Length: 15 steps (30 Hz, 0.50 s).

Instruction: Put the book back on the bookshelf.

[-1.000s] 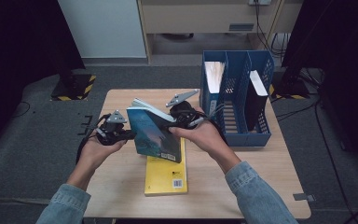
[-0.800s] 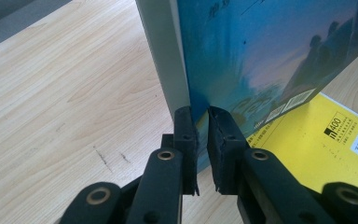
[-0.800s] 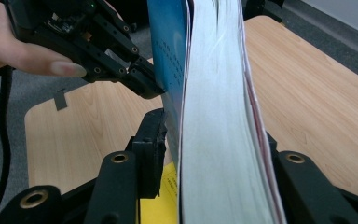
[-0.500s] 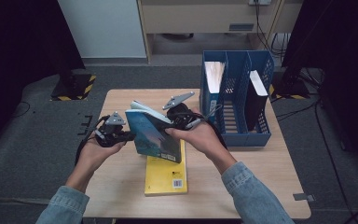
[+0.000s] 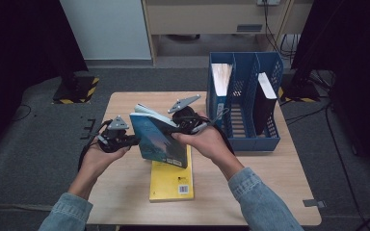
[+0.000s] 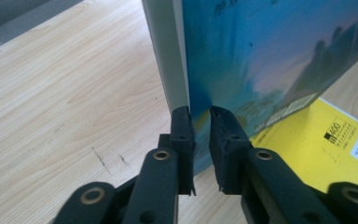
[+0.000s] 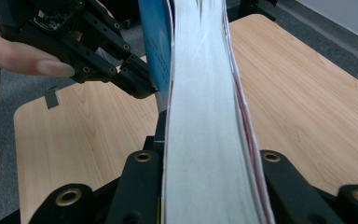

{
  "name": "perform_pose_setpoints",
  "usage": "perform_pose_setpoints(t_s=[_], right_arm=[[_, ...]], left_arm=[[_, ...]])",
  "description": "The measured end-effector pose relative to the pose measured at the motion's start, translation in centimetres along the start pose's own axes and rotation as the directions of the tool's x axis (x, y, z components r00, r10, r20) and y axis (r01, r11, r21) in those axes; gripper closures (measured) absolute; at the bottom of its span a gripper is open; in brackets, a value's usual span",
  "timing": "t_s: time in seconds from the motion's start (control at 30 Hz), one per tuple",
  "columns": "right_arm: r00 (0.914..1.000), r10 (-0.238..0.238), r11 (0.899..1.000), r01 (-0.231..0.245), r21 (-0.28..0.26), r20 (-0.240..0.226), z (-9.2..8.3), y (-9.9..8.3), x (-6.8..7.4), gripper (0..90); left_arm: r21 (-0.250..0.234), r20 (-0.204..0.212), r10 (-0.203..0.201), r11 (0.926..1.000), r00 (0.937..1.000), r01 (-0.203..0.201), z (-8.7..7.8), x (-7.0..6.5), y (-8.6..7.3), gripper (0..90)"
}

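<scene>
A blue-covered book (image 5: 160, 140) is held upright above the table between both grippers. My left gripper (image 5: 131, 140) pinches the book's blue cover (image 6: 270, 51) at its lower edge, pads (image 6: 182, 126) on either side; its jaws have just eased a little with the cover still between them. My right gripper (image 5: 177, 129) grips the book from the other side. Its jaws have just been closing on the white page block (image 7: 205, 116), which fills the gap between them. A yellow book (image 5: 171, 179) lies flat on the table under the blue one.
A blue file rack (image 5: 250, 142) stands at the table's right side, with a pale-paged book (image 5: 220, 79) in its left slot and a dark book (image 5: 265, 94) in its right slot. The wooden table (image 5: 120, 192) ends close to the person's forearms.
</scene>
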State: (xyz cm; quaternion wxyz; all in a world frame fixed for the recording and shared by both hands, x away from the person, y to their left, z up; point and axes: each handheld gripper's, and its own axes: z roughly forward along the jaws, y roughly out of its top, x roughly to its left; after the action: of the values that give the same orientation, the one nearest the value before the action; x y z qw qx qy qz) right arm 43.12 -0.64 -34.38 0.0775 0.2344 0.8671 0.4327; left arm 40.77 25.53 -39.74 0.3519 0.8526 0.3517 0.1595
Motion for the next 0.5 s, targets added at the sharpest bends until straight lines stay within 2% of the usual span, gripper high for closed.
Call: perform_pose_setpoints(t_s=[0.03, 0.07, 0.1, 0.13, 0.2, 0.27, 0.37, 0.5], right_arm=[[1.0, -0.002, 1.0, 0.002, 0.001, -0.002, 0.0, 0.0, 0.0, 72.6], [1.0, -0.002, 1.0, 0.002, 0.001, -0.007, 0.0, 0.0, -0.1, 72.8], [1.0, -0.004, 1.0, 0.004, 0.0, -0.008, 0.0, 0.0, -0.1, 72.9], [1.0, -0.005, 1.0, 0.005, -0.003, -0.007, 0.0, -0.1, -0.1, 73.0], [0.9999, 0.008, 1.0, -0.008, -0.009, -0.009, 0.0, -0.1, -0.3, 72.9], [0.9997, 0.02, 1.0, -0.021, -0.015, -0.01, 0.0, -0.2, -0.5, 72.9], [0.9996, 0.028, 0.999, -0.028, -0.025, -0.003, 0.1, -0.2, -0.6, 72.9], [0.999, 0.043, 0.999, -0.043, -0.033, 0.008, 0.1, -0.3, -0.7, 73.1]], left_arm=[[-0.009, -0.008, -0.011, 0.9999, 0.9999, 0.011, 0.0, 0.0, -0.2, 77.0], [-0.012, -0.028, -0.016, 0.9998, 0.9995, 0.016, 0.0, 0.0, -0.3, 70.3], [-0.013, -0.07, -0.028, 0.9995, 0.9972, 0.027, 0.0, -0.2, -0.6, 63.9], [-0.018, -0.08, -0.034, 0.9993, 0.9962, 0.033, 0.0, -0.3, -0.9, 57.4], [-0.042, -0.083, -0.069, 0.997, 0.9941, 0.066, 0.1, -0.5, -2.2, 52.6], [-0.034, -0.078, -0.084, 0.9961, 0.9934, 0.081, 0.3, -0.5, -3.2, 46.7], [-0.006, -0.052, -0.11, 0.9939, 0.9926, 0.11, 0.8, -0.5, -4.8, 46.3], [0.042, -0.048, -0.138, 0.9893, 0.9893, 0.14, 1.2, -0.8, -6.7, 39.3]])
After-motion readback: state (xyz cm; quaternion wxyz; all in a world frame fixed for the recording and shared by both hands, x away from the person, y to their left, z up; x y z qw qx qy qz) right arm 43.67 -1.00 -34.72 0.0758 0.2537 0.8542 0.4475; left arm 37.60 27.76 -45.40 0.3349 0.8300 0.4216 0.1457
